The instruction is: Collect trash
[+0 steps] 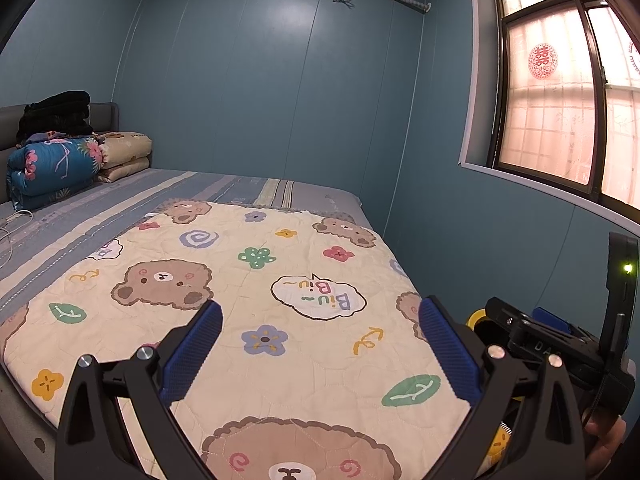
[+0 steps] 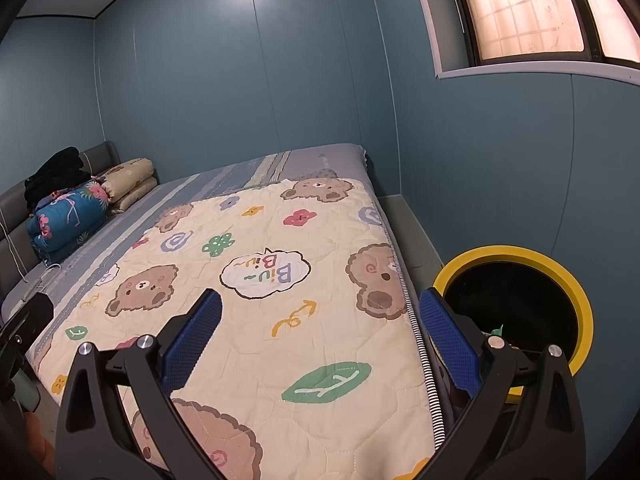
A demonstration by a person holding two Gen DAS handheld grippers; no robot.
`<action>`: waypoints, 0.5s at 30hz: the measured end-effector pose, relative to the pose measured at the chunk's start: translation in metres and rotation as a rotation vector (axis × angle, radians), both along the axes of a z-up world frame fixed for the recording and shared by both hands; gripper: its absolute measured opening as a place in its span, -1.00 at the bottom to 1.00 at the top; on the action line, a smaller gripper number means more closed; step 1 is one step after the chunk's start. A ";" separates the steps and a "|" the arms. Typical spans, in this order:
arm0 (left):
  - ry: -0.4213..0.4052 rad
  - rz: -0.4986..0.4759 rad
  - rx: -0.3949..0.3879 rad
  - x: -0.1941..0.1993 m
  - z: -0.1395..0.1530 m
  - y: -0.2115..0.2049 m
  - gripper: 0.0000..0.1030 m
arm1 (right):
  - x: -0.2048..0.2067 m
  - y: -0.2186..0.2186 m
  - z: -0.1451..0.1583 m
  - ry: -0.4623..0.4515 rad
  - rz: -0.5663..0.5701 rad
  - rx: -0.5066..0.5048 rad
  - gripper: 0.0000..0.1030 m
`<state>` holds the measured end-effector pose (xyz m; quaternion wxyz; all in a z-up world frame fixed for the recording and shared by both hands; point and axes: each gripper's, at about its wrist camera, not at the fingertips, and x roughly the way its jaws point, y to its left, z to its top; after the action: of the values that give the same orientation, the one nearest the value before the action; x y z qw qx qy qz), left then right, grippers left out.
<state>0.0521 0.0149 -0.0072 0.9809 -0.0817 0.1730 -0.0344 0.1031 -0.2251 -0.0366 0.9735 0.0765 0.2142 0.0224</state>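
Observation:
A round trash bin with a yellow rim (image 2: 576, 288) and a black inside stands on the floor at the right side of the bed; a small green scrap (image 2: 498, 330) shows inside it. A sliver of the bin's rim (image 1: 476, 318) shows in the left wrist view. My left gripper (image 1: 320, 344) is open and empty above the cream bear-print quilt (image 1: 256, 280). My right gripper (image 2: 320, 340) is open and empty over the quilt's right edge (image 2: 360, 400), its right finger (image 2: 448, 344) in front of the bin. The right gripper's body (image 1: 560, 348) shows in the left wrist view. No loose trash shows on the bed.
Folded blankets (image 1: 52, 164) and dark clothes (image 1: 56, 112) are stacked at the grey headboard (image 1: 104, 114). A striped grey-blue sheet (image 1: 120, 200) covers the mattress. Blue walls close in behind and on the right, with a window (image 1: 560, 112). A white cable (image 1: 12, 224) lies at the left.

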 end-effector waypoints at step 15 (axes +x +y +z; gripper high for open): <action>0.010 -0.006 -0.004 0.002 -0.002 0.000 0.84 | 0.001 0.001 -0.003 0.006 -0.002 0.005 0.84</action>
<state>0.0540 0.0151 -0.0095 0.9798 -0.0833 0.1779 -0.0372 0.1042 -0.2244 -0.0397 0.9727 0.0792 0.2171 0.0216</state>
